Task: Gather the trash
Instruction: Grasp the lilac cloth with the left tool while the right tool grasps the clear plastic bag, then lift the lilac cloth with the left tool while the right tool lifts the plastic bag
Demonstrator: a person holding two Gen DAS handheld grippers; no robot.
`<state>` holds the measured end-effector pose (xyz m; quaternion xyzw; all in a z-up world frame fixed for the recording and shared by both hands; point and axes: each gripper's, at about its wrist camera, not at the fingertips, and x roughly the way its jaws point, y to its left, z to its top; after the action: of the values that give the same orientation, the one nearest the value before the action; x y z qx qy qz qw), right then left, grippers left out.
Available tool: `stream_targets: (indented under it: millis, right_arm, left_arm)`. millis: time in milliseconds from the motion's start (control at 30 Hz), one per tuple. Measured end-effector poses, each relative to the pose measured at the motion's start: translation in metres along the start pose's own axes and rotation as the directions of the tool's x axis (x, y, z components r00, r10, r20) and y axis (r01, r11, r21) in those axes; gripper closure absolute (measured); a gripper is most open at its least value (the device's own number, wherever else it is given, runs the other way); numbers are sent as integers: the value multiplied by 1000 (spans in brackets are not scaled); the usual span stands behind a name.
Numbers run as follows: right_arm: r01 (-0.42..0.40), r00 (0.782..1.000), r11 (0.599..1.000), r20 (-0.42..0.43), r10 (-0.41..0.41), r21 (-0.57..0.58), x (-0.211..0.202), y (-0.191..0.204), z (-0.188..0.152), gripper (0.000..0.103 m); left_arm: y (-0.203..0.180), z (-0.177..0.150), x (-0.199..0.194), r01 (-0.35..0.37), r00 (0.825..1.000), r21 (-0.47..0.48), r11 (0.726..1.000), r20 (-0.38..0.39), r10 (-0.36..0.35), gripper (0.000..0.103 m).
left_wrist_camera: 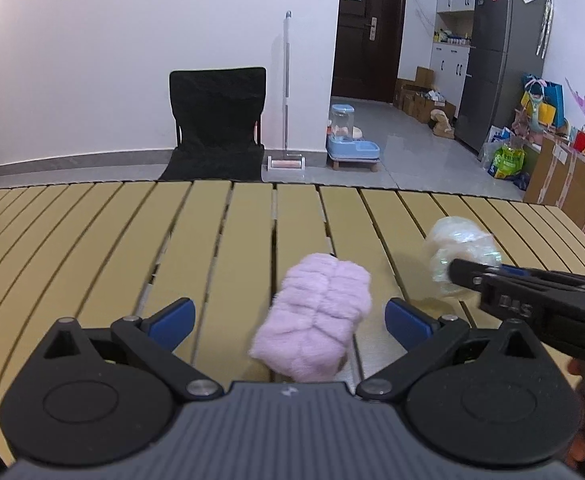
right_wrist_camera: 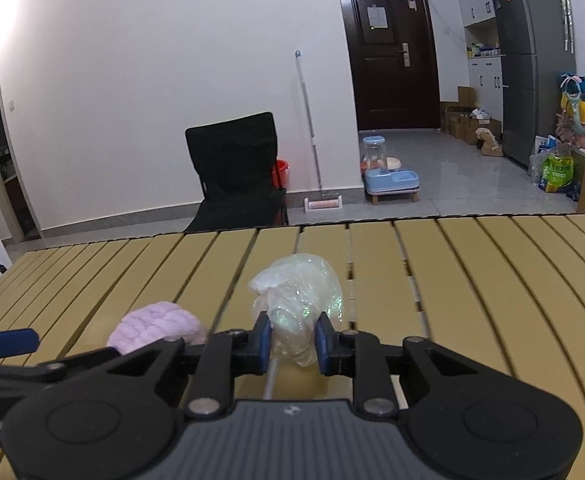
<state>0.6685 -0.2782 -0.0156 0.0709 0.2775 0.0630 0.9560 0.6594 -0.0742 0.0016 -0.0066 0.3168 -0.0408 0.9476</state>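
A crumpled clear plastic wrapper [right_wrist_camera: 298,300] is pinched between the blue pads of my right gripper [right_wrist_camera: 294,340], just above the slatted table [right_wrist_camera: 472,300]. In the left wrist view that wrapper [left_wrist_camera: 452,252] shows at the right, with the right gripper's black fingers [left_wrist_camera: 468,276] reaching in from the right edge. A fluffy lilac cloth [left_wrist_camera: 316,316] lies on the slats between the wide-apart blue pads of my left gripper [left_wrist_camera: 288,322], which is open and touches nothing. The same lilac cloth [right_wrist_camera: 156,328] appears left of the wrapper in the right wrist view.
A black folding chair [left_wrist_camera: 216,128] stands behind the table's far edge. Beyond are a mop [left_wrist_camera: 286,92], a blue pet feeder [left_wrist_camera: 350,140], a dark door [left_wrist_camera: 368,28], a grey fridge [left_wrist_camera: 500,52] and boxes and bags [left_wrist_camera: 560,168] at the right.
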Motion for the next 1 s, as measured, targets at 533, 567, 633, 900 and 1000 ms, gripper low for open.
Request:
stream_targets:
  millis: [533,567,633,900,1000]
  right_arm:
    - [-12,998,1000,57,13,-21,-33,-29,-12,82]
    - [-15,998,1000,57,16,-23,-34,-29,-13,82]
    - [-21,998,999,56,23,-26,-35,-28,-15,82]
    - [-27,999,998,44,29,-52,-43,-23,-21,82]
    - [-32,999,998,37,34,-49,-48,-20,-24,82]
  left_arm:
    - [-18,-7,45,-32,997,4,999,-73,32,15]
    - [-18,-7,47,-32,996,-1,999,-85,32,19]
    - [-18,-8,50,-19,994,-7,1000,-108,18,48]
    - [-19,-9,26,14,997,6,1000,-79,-14,75]
    - [-21,-9,13,24,998,19,1000,-64,-22,77]
